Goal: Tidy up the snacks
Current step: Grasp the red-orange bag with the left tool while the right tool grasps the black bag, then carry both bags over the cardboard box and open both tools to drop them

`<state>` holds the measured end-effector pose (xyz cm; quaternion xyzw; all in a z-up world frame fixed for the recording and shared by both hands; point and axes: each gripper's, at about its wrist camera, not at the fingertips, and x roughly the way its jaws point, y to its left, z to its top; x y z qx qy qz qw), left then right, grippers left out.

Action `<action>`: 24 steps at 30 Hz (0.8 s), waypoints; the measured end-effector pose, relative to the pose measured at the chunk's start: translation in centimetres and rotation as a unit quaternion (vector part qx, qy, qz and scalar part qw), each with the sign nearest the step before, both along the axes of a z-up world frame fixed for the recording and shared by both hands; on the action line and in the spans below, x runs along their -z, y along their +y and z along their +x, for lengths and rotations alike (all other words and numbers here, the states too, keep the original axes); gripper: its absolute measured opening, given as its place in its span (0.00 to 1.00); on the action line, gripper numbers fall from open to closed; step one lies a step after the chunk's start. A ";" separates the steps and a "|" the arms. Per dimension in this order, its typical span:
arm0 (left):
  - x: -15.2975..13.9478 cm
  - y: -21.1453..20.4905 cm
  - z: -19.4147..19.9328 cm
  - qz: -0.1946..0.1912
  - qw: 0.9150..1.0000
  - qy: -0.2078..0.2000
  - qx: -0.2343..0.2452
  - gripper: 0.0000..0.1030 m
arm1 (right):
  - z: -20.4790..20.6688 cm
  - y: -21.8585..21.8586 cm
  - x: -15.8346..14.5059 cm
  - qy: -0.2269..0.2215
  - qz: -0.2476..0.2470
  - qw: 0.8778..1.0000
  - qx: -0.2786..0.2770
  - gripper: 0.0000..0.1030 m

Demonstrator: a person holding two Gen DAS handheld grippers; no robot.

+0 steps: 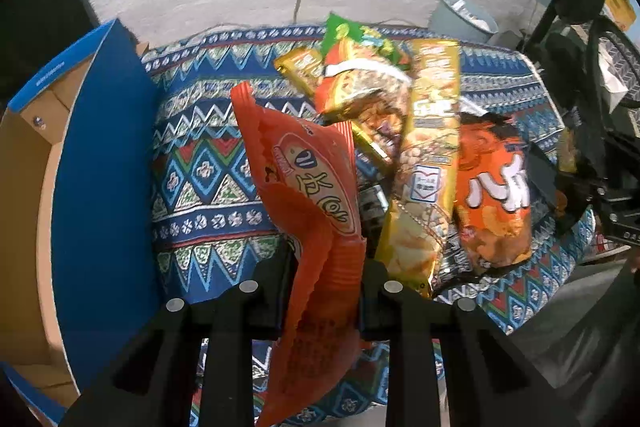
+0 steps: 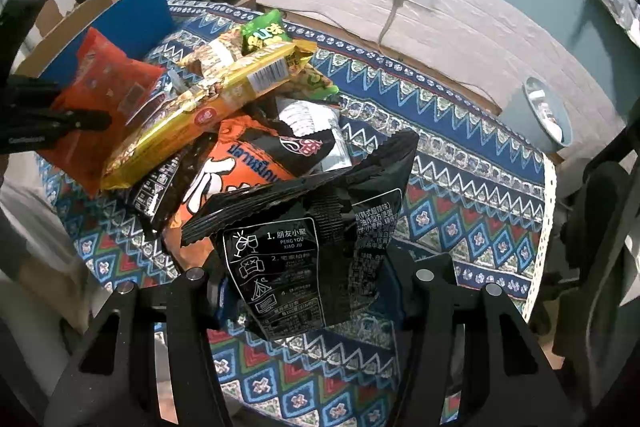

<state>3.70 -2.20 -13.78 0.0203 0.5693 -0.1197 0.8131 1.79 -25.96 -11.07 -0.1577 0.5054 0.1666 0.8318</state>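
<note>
left wrist view: the left gripper (image 1: 322, 291) is clamped on the crimped lower edge of a glossy red snack bag (image 1: 308, 187), which stands up between the jaws, creased and puffy. the blue cardboard box (image 1: 100, 167), plain brown inside, is just left of this bag, its open top within reach. right of the bag lies the rest of the pile on the patterned tablecloth (image 1: 200, 167): a long yellow peanut pack (image 1: 434, 131), an orange crisp bag (image 1: 494, 191) and a green-topped packet (image 1: 360, 43), all shiny film, overlapping.

right wrist view: the right gripper (image 2: 308, 281) is closed on a matte black packet (image 2: 316, 227) with white print and a serrated top edge, held clear of the cloth. taking the box (image 2: 136, 11) as landmark, this packet is well apart from it, on the near side of the pile; the red bag (image 2: 104, 87) is just in front of the box.

the step looks like carrying picked snacks to the box. next, the red bag probably needs swinging over the box opening and releasing; the slippery film could slide, so a low drop seems wise.
</note>
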 end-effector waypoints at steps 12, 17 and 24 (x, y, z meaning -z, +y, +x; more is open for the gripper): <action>-5.6 1.1 0.0 -0.011 0.998 -0.061 0.000 0.24 | 0.6 0.3 -1.3 -0.015 0.007 1.000 0.010 0.56; -7.2 1.5 0.0 0.001 0.996 -0.088 0.000 0.24 | 0.4 1.2 -3.6 -0.042 0.018 0.999 0.005 0.56; -9.4 2.2 -0.8 0.007 0.993 -0.117 0.003 0.24 | 0.4 2.9 -6.3 -0.073 0.040 0.997 -0.007 0.56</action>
